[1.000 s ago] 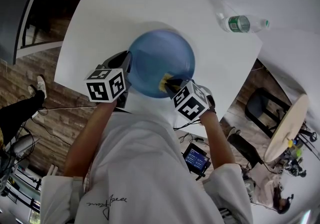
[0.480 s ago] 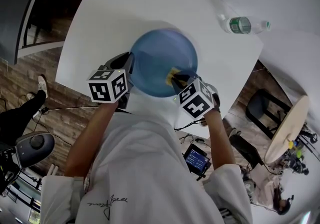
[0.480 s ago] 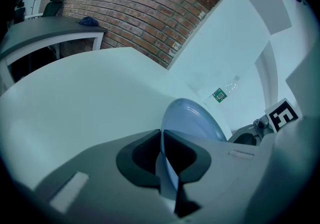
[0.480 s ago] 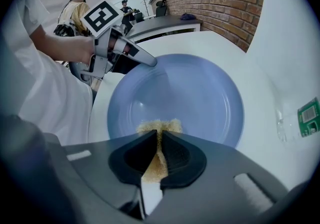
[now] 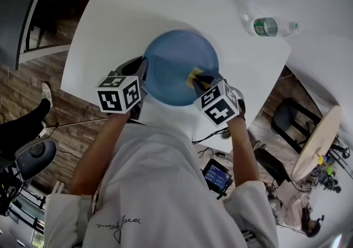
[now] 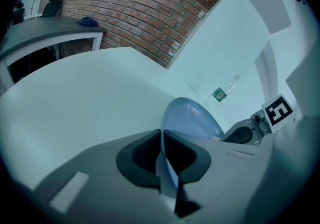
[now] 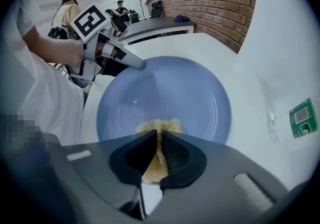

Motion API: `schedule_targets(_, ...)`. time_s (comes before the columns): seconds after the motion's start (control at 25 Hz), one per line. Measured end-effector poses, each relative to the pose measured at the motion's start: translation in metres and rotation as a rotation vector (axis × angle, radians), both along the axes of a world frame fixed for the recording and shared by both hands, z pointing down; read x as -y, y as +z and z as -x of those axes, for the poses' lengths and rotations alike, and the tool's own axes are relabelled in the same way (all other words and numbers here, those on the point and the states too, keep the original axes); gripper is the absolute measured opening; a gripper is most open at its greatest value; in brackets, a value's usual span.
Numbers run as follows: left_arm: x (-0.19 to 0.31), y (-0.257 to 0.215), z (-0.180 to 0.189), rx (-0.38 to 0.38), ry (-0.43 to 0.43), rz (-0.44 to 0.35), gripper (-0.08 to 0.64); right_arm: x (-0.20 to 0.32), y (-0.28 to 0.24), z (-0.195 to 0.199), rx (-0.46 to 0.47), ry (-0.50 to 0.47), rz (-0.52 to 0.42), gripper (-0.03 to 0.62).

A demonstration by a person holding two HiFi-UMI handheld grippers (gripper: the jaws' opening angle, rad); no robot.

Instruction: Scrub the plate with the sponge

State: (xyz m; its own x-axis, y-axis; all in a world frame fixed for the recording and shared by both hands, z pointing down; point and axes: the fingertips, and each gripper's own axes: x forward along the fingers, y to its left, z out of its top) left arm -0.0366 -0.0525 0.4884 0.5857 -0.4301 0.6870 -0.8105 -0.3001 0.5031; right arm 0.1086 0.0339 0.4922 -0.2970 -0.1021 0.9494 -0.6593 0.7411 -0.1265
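A round blue plate [image 5: 179, 64] lies on the white table [image 5: 127, 15]. My left gripper [image 5: 144, 70] is shut on the plate's left rim; in the left gripper view the rim [image 6: 165, 153] runs edge-on between the jaws [image 6: 162, 160]. My right gripper [image 5: 199, 81] is shut on a yellow sponge [image 5: 193, 77] and presses it on the plate's right inner part. The right gripper view has the sponge [image 7: 157, 130] squeezed between the pads, its fuzzy edge resting on the blue plate [image 7: 170, 93], with the left gripper [image 7: 137, 63] at the far rim.
A plastic water bottle [image 5: 268, 26] with a green label lies on the table at the right; its label [image 7: 302, 118] shows in the right gripper view. The table's edge [image 5: 259, 103] runs close behind my right gripper. People stand by a dark desk [image 7: 150, 26] far off.
My right gripper has slid the sponge to the right and slightly up across the plate. The left gripper keeps its hold on the rim and has barely moved.
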Motion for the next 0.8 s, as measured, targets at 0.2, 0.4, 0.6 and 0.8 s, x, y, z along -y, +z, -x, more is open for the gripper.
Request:
schedule_targets(0.2,-0.001,0.001,0.002,-0.002,0.000,0.002,0.029,0.014,0.001,-0.002,-0.006,0.033,-0.037,0.037)
schedule_targets(0.4,0.002,0.001,0.004,-0.002,-0.006,-0.005,0.029,0.030,0.002,0.001,0.004,0.060,-0.067,0.037)
schedule_targets(0.6,0.003,0.000,0.005,0.001,-0.011,-0.009,0.029,0.037,0.001,0.008,0.007,0.065,-0.081,0.037)
schedule_targets(0.8,0.003,0.000,0.006,0.004,-0.015,-0.014,0.029,0.045,0.001,0.016,0.016,0.076,-0.104,0.035)
